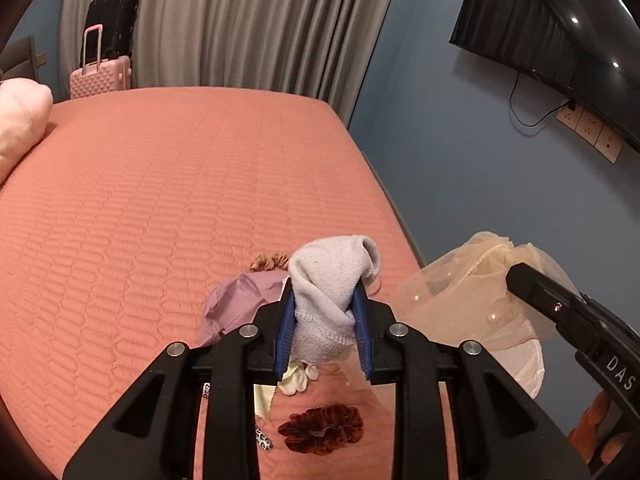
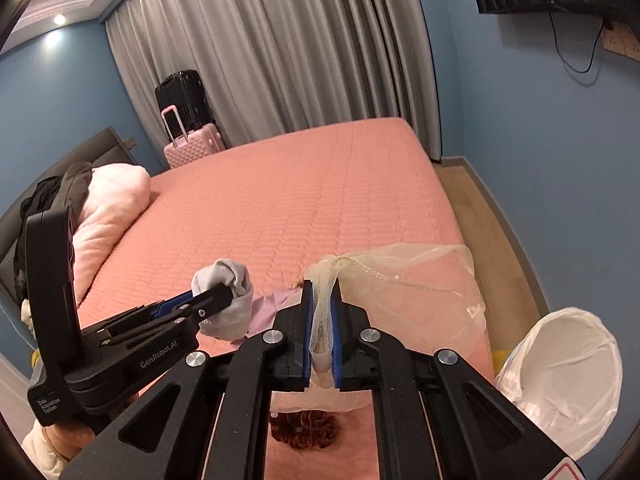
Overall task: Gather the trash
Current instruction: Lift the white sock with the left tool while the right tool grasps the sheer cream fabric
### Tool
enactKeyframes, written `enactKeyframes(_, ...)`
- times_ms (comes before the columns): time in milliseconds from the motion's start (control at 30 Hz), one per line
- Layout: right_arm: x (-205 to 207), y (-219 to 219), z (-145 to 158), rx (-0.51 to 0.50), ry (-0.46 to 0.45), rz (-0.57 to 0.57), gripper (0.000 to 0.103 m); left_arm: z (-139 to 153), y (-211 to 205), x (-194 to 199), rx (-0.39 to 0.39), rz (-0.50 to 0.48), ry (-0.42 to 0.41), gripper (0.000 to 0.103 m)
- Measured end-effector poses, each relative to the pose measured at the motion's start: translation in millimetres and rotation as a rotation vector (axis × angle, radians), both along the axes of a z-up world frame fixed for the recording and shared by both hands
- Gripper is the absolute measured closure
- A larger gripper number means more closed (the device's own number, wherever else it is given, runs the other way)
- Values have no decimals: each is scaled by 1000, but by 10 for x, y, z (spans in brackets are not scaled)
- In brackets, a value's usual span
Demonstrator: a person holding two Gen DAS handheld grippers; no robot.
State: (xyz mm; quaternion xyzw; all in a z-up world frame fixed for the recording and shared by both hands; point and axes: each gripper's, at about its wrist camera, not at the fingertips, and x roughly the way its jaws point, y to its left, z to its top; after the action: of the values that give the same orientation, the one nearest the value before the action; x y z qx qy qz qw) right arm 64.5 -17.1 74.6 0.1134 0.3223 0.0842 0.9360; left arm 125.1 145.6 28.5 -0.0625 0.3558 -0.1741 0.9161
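Observation:
My left gripper (image 1: 324, 294) is shut on a pale grey sock (image 1: 334, 272), lifted above the pink bed (image 1: 160, 200); its blue pads press the sock from both sides. The right wrist view shows that gripper (image 2: 226, 296) and sock (image 2: 224, 276) at the left. My right gripper (image 2: 322, 286) is shut on a bunched edge of sheer cream tulle fabric (image 2: 404, 280), which hangs in front of it. From the left wrist view, the right gripper (image 1: 518, 276) enters at the right, with the pearl-dotted tulle (image 1: 456, 300) on its tip.
On the bed below lie a dark red scrunchie (image 1: 320, 428), a purple cloth (image 1: 236, 304), a tan scrunchie (image 1: 268, 262) and small white bits (image 1: 296, 380). A white-lined bin (image 2: 560, 364) stands right of the bed. A pink pillow (image 2: 116, 200) and suitcases (image 2: 192, 140) are far left.

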Motion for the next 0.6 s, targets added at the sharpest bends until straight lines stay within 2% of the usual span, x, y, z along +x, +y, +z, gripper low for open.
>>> enactKeyframes(300,-314,-469,815,-7,-154,-69,97,565,-384,-198,-32,-87,-111,77)
enactKeyframes(600,-675,-924,1193,-43,-221,-146,97,797,-882,-443,-35,-183,-175,77)
